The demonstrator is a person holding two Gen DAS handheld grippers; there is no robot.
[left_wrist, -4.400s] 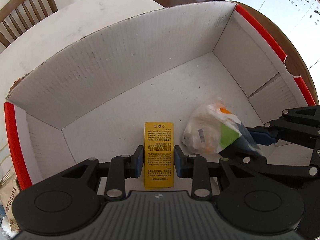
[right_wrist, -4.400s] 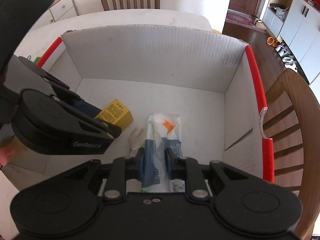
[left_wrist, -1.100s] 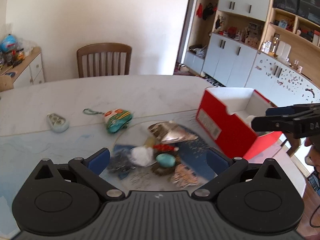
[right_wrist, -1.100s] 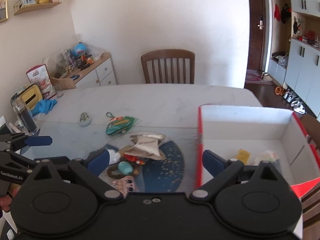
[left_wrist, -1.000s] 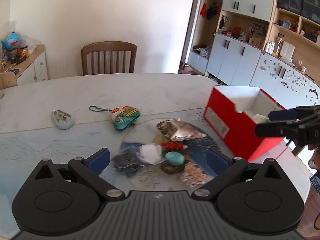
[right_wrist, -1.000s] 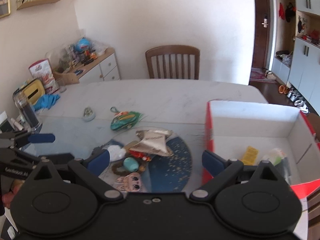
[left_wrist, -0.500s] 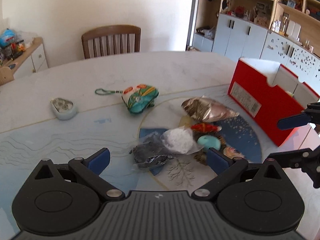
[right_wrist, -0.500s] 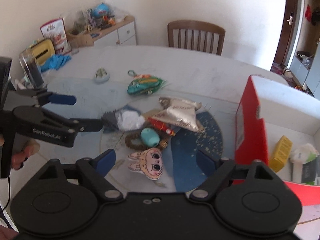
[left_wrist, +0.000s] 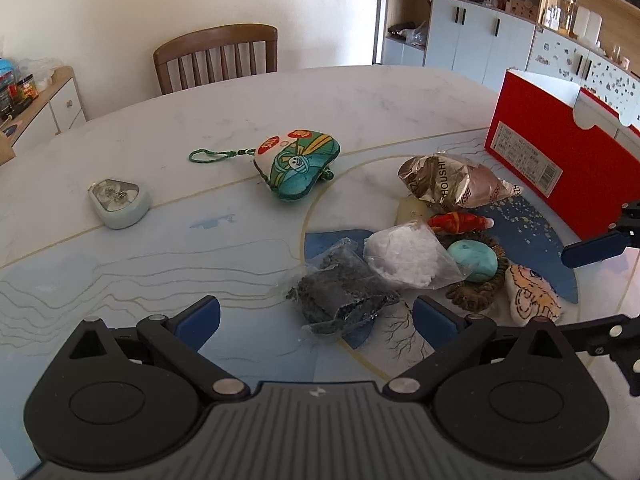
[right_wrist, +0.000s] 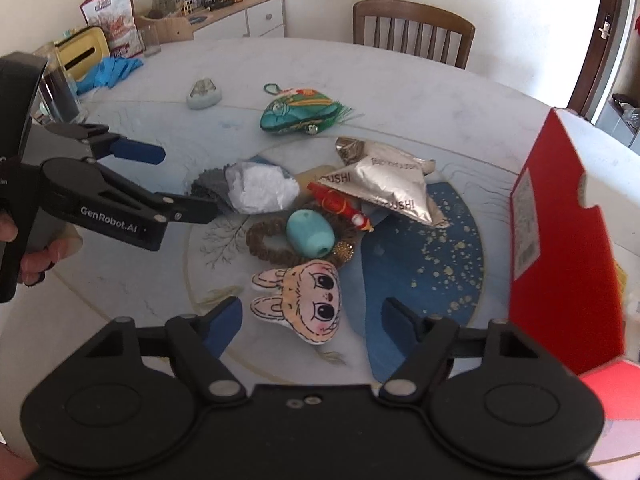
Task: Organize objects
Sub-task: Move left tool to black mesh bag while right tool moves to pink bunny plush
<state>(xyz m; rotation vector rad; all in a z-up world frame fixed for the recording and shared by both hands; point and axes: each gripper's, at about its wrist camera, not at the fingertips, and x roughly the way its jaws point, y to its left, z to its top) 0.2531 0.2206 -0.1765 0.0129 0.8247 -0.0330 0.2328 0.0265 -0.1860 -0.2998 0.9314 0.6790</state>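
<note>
A heap of small things lies on the table's round blue inlay. My left gripper [left_wrist: 316, 322] is open just in front of a clear bag of dark bits [left_wrist: 340, 292], which sits between its fingers untouched; a bag of white stuff [left_wrist: 404, 256] lies behind it. My right gripper [right_wrist: 312, 322] hangs over a flat bunny-face plush [right_wrist: 308, 300]; its jaws are closing with the plush between them, pads apart from it. A teal egg [right_wrist: 310, 232] rests on a brown ring, beside a red toy [right_wrist: 340, 204] and a silver foil pouch [right_wrist: 388, 188]. The red box [right_wrist: 560, 248] stands right.
A green embroidered purse [left_wrist: 298, 164] with a cord and a pale triangular case [left_wrist: 120, 200] lie farther back on the marble table [left_wrist: 240, 100]. A wooden chair [left_wrist: 218, 56] stands behind it. A hand [right_wrist: 36, 256] holds the left tool; a sideboard with clutter is far left.
Both grippers have left the box, swung back over the table and sunk toward the heap. The right jaws have narrowed. The yellow carton and plastic bag stay in the box.
</note>
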